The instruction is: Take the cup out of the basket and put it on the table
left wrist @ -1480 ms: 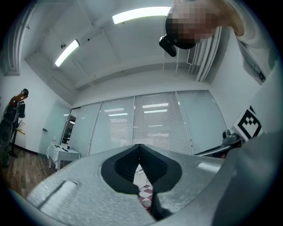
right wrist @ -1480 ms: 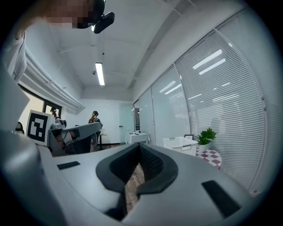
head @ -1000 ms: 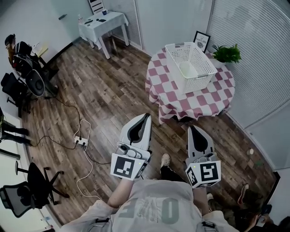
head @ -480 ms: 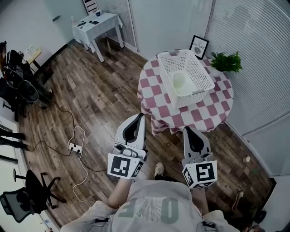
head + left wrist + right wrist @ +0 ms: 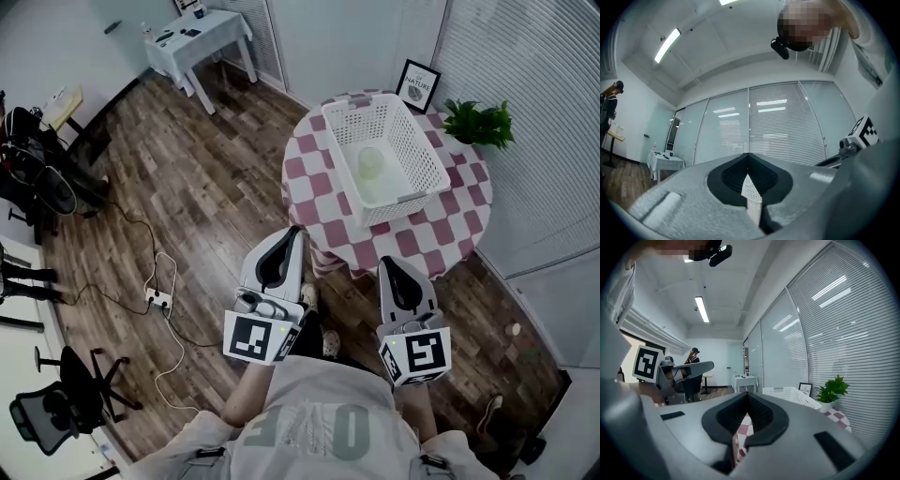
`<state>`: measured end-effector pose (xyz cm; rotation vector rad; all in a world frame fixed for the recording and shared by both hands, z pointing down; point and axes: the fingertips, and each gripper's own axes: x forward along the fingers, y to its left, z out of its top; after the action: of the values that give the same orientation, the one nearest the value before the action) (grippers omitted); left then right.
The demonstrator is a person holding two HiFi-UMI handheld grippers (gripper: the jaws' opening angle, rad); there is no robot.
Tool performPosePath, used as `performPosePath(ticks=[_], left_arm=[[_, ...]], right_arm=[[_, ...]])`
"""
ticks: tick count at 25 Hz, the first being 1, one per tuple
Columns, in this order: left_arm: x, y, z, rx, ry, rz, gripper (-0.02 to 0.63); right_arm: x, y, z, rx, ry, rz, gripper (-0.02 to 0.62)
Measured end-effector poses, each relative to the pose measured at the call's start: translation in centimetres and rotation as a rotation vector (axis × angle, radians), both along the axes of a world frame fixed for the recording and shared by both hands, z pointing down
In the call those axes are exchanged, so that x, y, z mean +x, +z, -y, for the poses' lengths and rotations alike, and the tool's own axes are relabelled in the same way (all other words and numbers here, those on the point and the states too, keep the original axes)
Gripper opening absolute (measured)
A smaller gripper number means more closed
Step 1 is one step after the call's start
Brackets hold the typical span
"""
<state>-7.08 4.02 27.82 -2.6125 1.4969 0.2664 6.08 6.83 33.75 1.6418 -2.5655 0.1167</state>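
I have stepped closer; the bench [image 5: 427,234] and basket [image 5: 405,201] are now just ahead of my left gripper [image 5: 296,232] and right gripper [image 5: 387,263]; both are pressed together and empty; the cup [image 5: 371,162] sits in the basket, untouched; next I reach in.

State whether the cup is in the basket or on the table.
Inside: the cup lies within the white basket, enclosed by its walls, not on the checked cloth.

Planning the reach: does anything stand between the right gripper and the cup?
Only the basket: the cup sits inside, beyond its near wall from the right gripper. Its top is open; nothing visible blocks from above.
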Motion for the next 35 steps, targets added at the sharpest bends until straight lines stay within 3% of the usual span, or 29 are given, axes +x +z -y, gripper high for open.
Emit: performPosePath(ticks=[9,23,35], left_arm=[[0.6,0.0,6.6,0.019,0.019,-0.001,0.003],[4.6,-3.0,22.2,0.075,0.139,-0.025,0.003],[8.1,-2.2,32.8,0.033,0.236,-0.013,0.003]], right_arm=[[0.5,0.2,6.2,0.015,0.016,-0.005,0.009],[4.1,-2.4,20.7,0.049,0.152,-0.008,0.009],[6.2,-2.5,30.8,0.008,0.217,-0.041,0.009]])
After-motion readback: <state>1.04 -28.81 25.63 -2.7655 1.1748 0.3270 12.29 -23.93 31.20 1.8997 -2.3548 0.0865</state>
